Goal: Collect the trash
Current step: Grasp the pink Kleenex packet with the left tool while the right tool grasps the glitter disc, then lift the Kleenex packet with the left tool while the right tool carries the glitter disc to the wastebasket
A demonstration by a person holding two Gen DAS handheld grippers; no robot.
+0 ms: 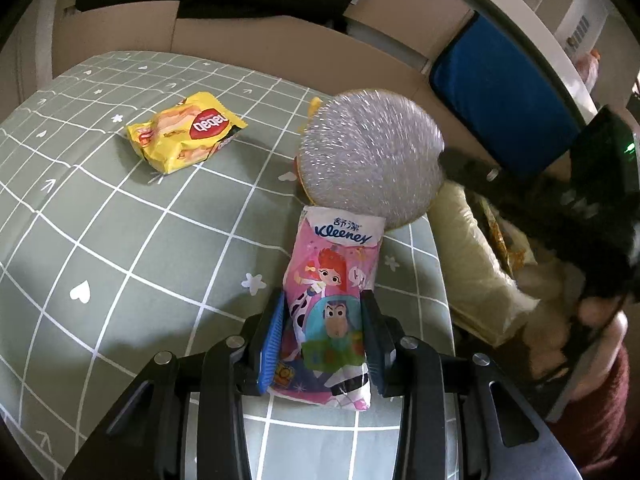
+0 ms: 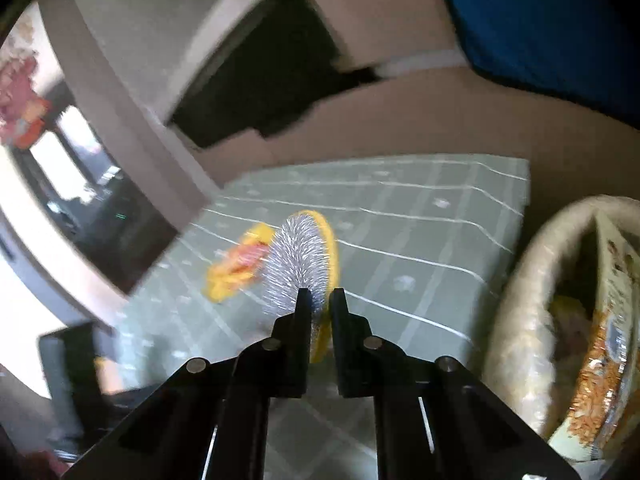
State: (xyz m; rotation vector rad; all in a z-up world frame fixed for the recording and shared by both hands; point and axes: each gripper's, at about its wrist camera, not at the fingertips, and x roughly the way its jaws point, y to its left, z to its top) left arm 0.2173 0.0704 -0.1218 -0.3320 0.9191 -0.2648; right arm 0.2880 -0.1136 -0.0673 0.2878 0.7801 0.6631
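Left gripper is pinching one pink tissue pack between its blue pads, holding it over the green checked sheet; right gripper is squeezing, jaws nearly together, on one round yellow-backed brush with silvery bristles, gripping it by the rim and holding it above the sheet; in the left view that brush is hanging just past the pack's far end, overlapping it. The pack is showing cartoon figures, a red-haired girl and a spaceman, under a white band reading "Kleenex" with Chinese characters beside it. One yellow snack bag is lying crumpled on the sheet, well apart from the pack, its red oval label reading upside down and hard to make out; in the right view it is showing blurred behind the brush. One pale bag is sitting open beside the bed, with one printed packet inside it; its writing is too blurred to read.
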